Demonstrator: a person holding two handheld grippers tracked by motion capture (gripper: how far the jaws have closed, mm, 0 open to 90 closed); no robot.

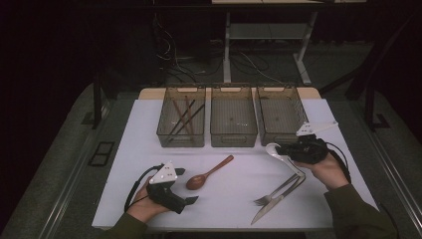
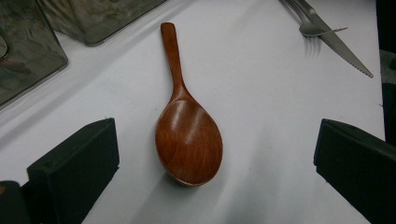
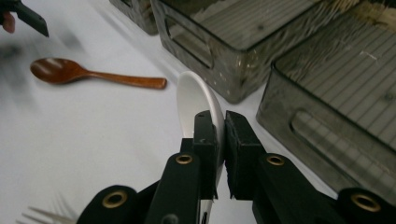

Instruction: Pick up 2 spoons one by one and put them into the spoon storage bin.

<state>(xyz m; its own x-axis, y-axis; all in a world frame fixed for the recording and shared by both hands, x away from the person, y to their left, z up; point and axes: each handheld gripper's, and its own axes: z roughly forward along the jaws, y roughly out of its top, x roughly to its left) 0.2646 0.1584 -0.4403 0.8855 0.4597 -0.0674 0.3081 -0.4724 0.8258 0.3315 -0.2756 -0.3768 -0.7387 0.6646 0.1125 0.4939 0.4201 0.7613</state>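
A brown wooden spoon [image 1: 208, 173] lies on the white table cover [image 1: 149, 124], bowl toward me. My left gripper [image 1: 186, 185] rests just left of the bowl, open; in the left gripper view the wooden spoon [image 2: 189, 135] lies between the wide-apart jaws of that gripper [image 2: 217, 133], untouched. My right gripper [image 1: 281, 148] is shut on a white ceramic spoon [image 1: 273, 150], held above the cover in front of the right bin. In the right gripper view the white spoon [image 3: 194, 100] sticks up from the closed jaws of the right gripper [image 3: 222, 122].
Three clear bins stand in a row at the back: the left bin [image 1: 181, 140] holds chopsticks [image 1: 185, 117]; the middle bin [image 1: 233, 140] and right bin [image 1: 279, 139] hold nothing I can make out. A metal fork [image 1: 271, 195] and knife [image 1: 268, 208] lie crossed at the front right.
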